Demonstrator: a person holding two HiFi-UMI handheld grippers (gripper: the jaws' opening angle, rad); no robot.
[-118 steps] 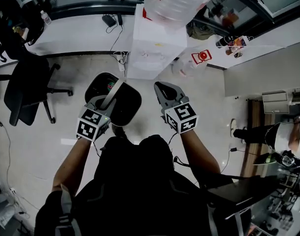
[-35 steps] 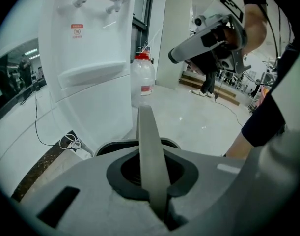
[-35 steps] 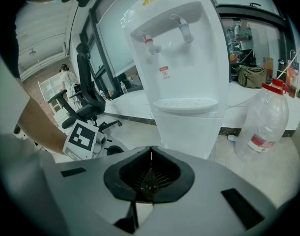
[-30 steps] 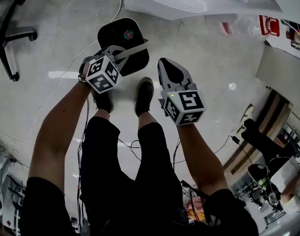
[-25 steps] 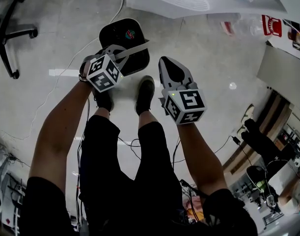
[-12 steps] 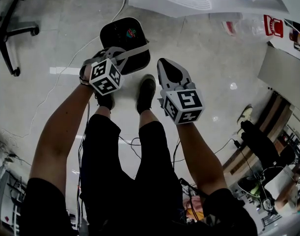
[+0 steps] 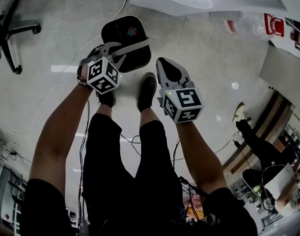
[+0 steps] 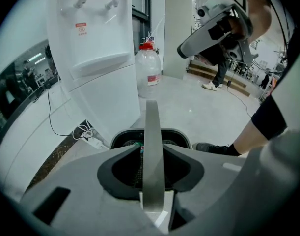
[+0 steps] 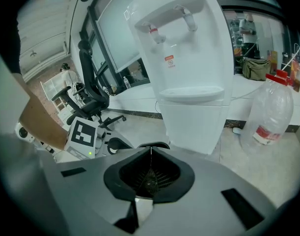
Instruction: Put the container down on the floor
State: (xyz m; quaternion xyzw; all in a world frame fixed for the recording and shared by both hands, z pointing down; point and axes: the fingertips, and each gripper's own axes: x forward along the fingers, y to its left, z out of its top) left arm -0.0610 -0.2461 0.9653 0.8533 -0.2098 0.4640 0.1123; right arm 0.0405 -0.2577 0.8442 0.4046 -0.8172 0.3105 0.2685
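Black rounded plastic container [image 7: 126,32] with grey strap handle [image 7: 134,47]: apparently set on the pale floor [image 7: 204,58]. Left gripper [image 7: 112,52]: jaws opening, handle between them. Right gripper [image 7: 164,65]: jaws together, empty. Remaining: clear the handle.

Look at that floor [image 7: 208,53], pale, hard and polished, throwing back soft reflections. The container [image 7: 118,33] reads as matt black plastic, and its handle [image 8: 152,146] is a smooth, dull grey band. The water dispenser [image 8: 95,63] shines in glossy white plastic, and the bottle [image 9: 270,112] is clear plastic.
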